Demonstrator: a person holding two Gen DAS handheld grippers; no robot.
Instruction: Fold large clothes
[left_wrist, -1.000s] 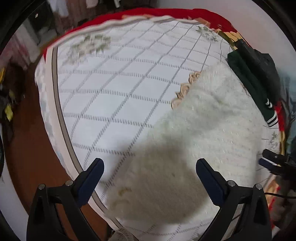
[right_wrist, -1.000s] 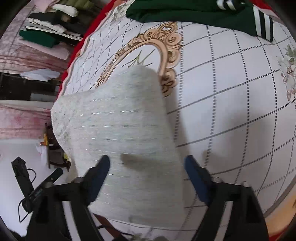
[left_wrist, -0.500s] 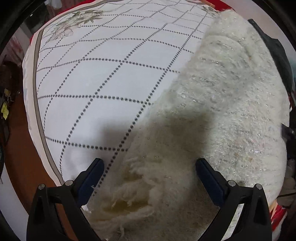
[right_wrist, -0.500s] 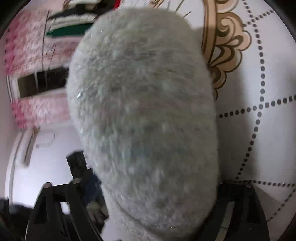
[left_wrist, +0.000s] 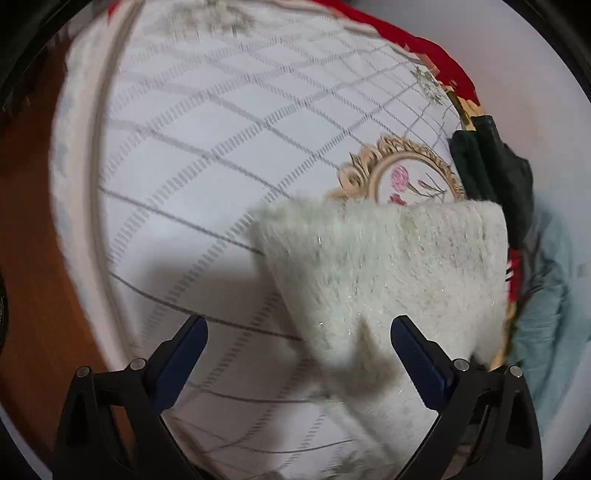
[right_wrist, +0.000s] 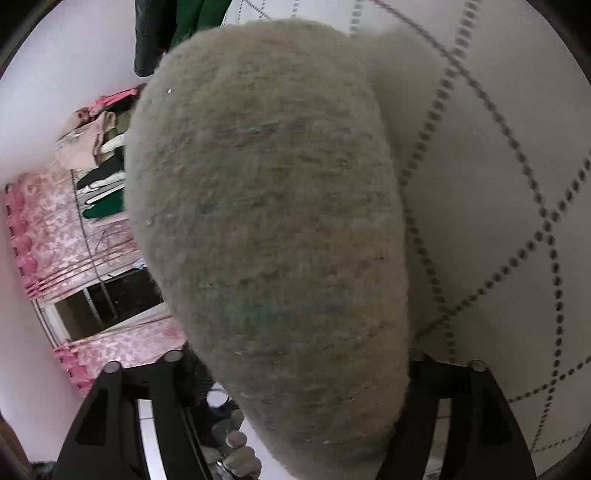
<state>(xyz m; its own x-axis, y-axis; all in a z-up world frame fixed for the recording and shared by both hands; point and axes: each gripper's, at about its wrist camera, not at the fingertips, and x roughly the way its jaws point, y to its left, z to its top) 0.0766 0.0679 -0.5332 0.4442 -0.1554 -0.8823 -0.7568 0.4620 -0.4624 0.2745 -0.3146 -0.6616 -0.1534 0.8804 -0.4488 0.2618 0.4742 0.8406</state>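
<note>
A fuzzy cream-white sweater hangs lifted over the white grid-patterned bedspread, its far edge raised and its lower part trailing toward the near right. My left gripper is open, blue pads apart; the sweater's edge falls near the right pad. In the right wrist view the sweater fills the middle and covers my right gripper; its fingertips are hidden, so I cannot tell whether it is shut on the cloth.
A folded dark green garment lies at the bed's far right, with light blue cloth beside it. The bed's left edge drops to a brown floor. Pink curtains and hanging clothes stand off the bed.
The sweater has been lifted and drawn to the right, uncovering the gold frame print on the bedspread. My left gripper pulled back from it and stayed open. The sweater still covers the right view.
</note>
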